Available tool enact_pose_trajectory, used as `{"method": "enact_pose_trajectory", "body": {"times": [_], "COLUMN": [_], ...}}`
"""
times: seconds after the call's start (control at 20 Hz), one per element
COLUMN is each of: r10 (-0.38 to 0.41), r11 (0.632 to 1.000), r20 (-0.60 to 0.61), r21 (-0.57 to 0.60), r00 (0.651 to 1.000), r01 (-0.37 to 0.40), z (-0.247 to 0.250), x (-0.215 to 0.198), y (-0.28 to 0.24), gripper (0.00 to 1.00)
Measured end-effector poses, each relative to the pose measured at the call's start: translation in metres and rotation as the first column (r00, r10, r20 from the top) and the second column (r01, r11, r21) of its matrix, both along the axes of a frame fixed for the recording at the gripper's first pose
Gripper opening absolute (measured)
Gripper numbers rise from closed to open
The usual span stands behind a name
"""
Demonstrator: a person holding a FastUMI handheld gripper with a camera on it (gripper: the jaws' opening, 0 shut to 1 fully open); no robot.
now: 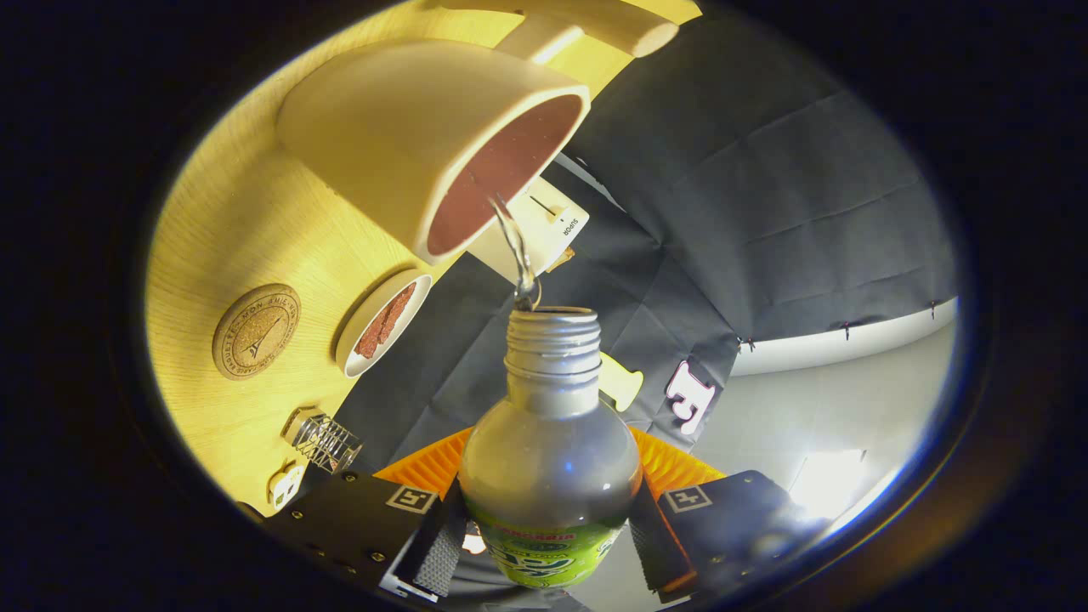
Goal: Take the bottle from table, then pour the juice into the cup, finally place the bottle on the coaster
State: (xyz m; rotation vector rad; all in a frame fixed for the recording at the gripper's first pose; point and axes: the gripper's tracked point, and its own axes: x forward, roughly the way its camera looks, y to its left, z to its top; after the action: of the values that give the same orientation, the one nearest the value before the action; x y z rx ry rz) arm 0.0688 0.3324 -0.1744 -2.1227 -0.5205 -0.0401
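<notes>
- The gripper point(544, 544) is clenched on the bottle point(551, 476): both fingers press the labelled body from either side, low on it, with the neck and open mouth pointing ahead of them.
- The bottle is tipped hard over, off the desk point(255, 229); a thin clear stream point(514, 246) runs from its mouth into the cup point(442, 144), whose rim is just beyond the mouth.
- Handling, as I judge it: clear plastic, light and growing lighter as it drains, so the balance will shift. The wall looks thin and may give under a hard squeeze; the smooth label could slip. The present hold on the widest part seems sound.
- The coaster point(256, 331), a round cork disc, lies bare on the desk, well apart from the cup, toward the near edge.
- Between cup and coaster stands a small white dish point(378, 323) with something reddish in it; it is the likeliest thing to clip on the way to the coaster.
- A small clear ribbed object point(327, 442) sits by the desk edge near the fingers, and a white labelled box point(544, 225) just behind the cup.
</notes>
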Motion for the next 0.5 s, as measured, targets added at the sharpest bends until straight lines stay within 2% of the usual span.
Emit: {"method": "enact_pose_trajectory", "body": {"times": [0.5], "r10": [0.005], "r11": [0.996], "r20": [0.027], "r21": [-0.092], "r00": [1.0], "r01": [-0.002], "z": [0.0039], "x": [-0.0015], "y": [0.0085], "gripper": [0.81]}}
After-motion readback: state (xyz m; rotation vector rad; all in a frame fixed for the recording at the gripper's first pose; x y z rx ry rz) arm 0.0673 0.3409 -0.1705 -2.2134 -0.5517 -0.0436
